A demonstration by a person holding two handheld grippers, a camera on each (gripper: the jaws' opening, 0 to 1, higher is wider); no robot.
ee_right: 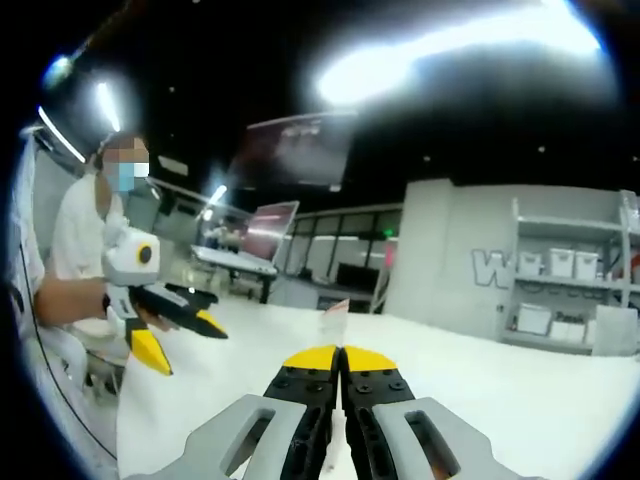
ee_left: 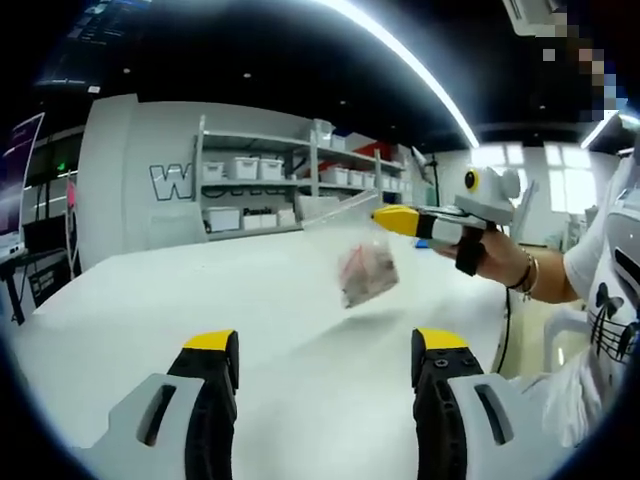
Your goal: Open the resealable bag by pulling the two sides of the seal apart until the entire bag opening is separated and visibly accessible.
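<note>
a clear resealable bag (ee_left: 362, 262) with something pinkish inside hangs in the air above the white tabletop (ee_left: 250, 330), over its far right part and not touching it. the right gripper (ee_left: 392, 218) comes in from the right in the left gripper view, its yellow-tipped jaws pressed together on the bag's top edge, and a hand (ee_left: 495, 262) holds its handle. in the right gripper view the same right gripper (ee_right: 341, 357) shows jaws closed tight, with a sliver of clear plastic rising just beyond the tips. the left gripper (ee_left: 325, 342) sits low over the near edge of the tabletop, jaws spread wide with nothing between them, well apart from the bag. in the right gripper view the left gripper (ee_right: 185, 335) is off to the left, held by a seated person in white. shelving (ee_left: 290, 180) with storage bins lines the far wall. likely risks: the bag dangles from a single pinch, so it may swing away from the left jaws, and if the right jaws clamp both seal sides, pulling would not part them
</note>
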